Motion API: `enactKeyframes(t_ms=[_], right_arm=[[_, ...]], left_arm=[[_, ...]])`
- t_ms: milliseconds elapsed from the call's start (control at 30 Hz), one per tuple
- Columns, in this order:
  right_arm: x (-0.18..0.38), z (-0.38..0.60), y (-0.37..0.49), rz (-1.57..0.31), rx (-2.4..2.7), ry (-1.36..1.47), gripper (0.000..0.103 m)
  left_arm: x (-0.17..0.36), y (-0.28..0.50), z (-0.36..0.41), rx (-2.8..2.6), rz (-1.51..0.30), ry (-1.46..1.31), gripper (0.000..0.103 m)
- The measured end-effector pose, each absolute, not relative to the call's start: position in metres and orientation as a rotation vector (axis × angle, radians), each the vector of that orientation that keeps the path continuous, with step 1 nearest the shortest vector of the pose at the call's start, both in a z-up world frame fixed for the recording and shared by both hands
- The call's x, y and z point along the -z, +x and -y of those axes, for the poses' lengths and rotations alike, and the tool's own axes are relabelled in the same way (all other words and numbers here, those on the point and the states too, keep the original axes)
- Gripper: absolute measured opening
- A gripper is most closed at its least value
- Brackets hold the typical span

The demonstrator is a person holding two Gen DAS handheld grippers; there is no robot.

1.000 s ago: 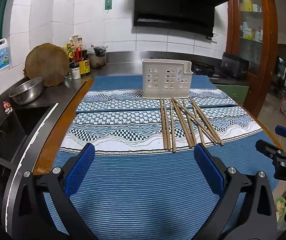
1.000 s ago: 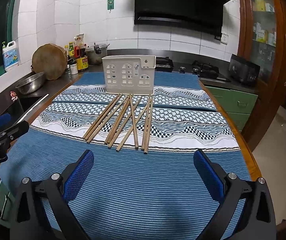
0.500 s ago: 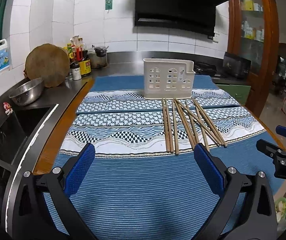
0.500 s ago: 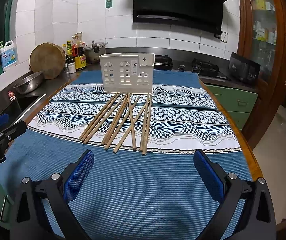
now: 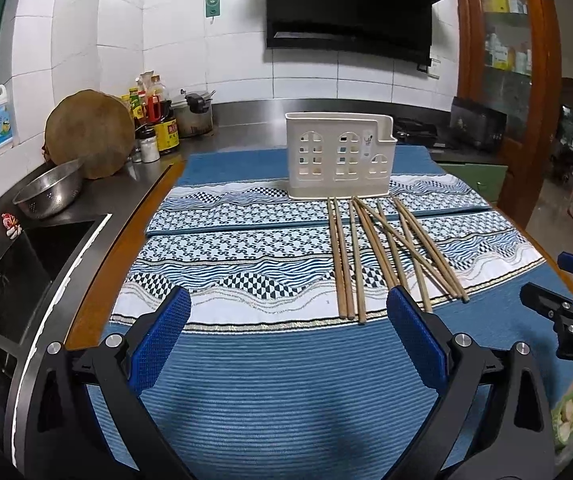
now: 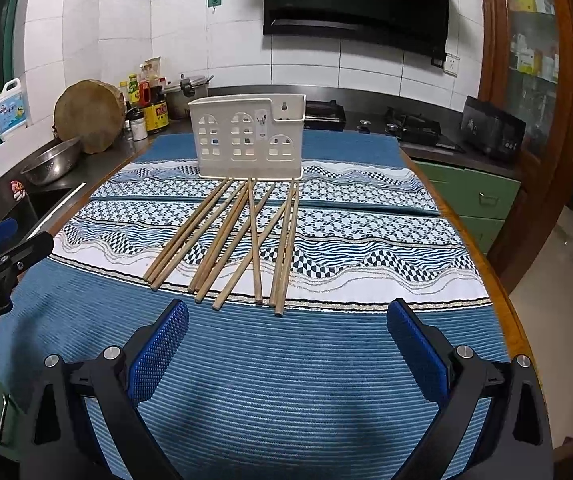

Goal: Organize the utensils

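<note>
Bare blue cloth (image 6: 286, 380) lies open on the near side of the desk. Farther in, loose chopsticks (image 6: 238, 240) fan across the middle, and the white holder (image 6: 246, 144) blocks the way behind them.

Utensil holder (image 5: 340, 156) upright mid-table on cloth (image 5: 246, 240). Chopsticks (image 5: 382, 248) fanned flat just in front of it, some crossing. Left counter: colander (image 5: 48, 194), cutting board (image 5: 88, 134) behind it, condiment bottles (image 5: 154, 118) further back. Stove (image 6: 414, 126) behind right.

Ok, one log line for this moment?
left gripper: open, empty | right gripper: open, empty | chopsticks: loose on mat | holder: upright
</note>
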State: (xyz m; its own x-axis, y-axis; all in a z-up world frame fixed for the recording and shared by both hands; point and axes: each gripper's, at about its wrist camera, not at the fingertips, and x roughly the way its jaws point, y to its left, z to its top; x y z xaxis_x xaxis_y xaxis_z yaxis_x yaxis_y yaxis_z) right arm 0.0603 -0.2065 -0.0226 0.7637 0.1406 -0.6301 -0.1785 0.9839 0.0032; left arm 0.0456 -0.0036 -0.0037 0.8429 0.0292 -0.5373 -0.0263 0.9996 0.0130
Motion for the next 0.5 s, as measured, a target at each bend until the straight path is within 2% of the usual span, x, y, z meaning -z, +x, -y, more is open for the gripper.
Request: enactKeyframes(t_ms=[300,367,433,500], right_arm=[[0.041,0.211,0.087,-0.743,-0.183,-0.026,0.094],[0.043,0.211,0.092,-0.756,-0.188,-0.020,0.089],[0.047,0.211,0.098,-0.775,-0.198,-0.007,0.082],[0.050,0.211,0.102,-0.787,-0.202,0.000,0.081]], left_arm=[[0.017,0.083,0.001,-0.051,-0.621,0.041,0.096],[0.020,0.092,0.003,-0.045,-0.638,0.043,0.095],[0.026,0.103,0.006,-0.031,-0.664,0.055,0.086],[0.032,0.112,0.009,-0.004,-0.692,0.060,0.077]])
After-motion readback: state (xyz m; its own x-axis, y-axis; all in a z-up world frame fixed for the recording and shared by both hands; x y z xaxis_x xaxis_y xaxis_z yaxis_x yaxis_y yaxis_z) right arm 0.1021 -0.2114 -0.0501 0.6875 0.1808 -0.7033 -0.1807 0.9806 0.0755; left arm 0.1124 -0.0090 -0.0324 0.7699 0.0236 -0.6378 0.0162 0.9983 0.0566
